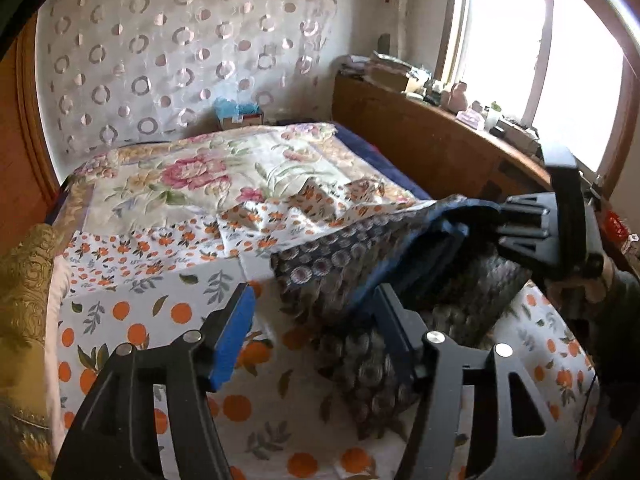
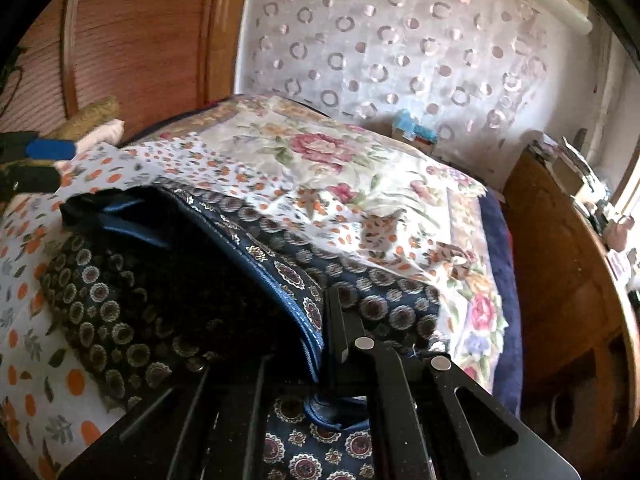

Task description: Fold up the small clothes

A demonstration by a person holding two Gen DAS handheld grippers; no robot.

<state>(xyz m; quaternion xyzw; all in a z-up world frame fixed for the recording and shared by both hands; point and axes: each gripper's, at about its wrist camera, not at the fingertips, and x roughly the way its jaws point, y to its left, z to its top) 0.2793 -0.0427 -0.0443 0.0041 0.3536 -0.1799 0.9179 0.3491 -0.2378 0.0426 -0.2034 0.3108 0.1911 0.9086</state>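
A dark navy garment with round medallion print and a blue hem lies crumpled on the orange-print bed sheet. My left gripper stands open, its blue pads apart; a fold of the garment lies between them without being pressed. At the right my right gripper is shut on the garment's hem and holds that edge lifted off the bed. In the right wrist view the garment drapes leftward from my right gripper, with the blue hem clamped. The left gripper's blue pad shows at the far left.
A floral quilt covers the far half of the bed. A wooden shelf crowded with small items runs along the right under a bright window. A gold-green pillow sits at the left. A curtain with circles hangs behind.
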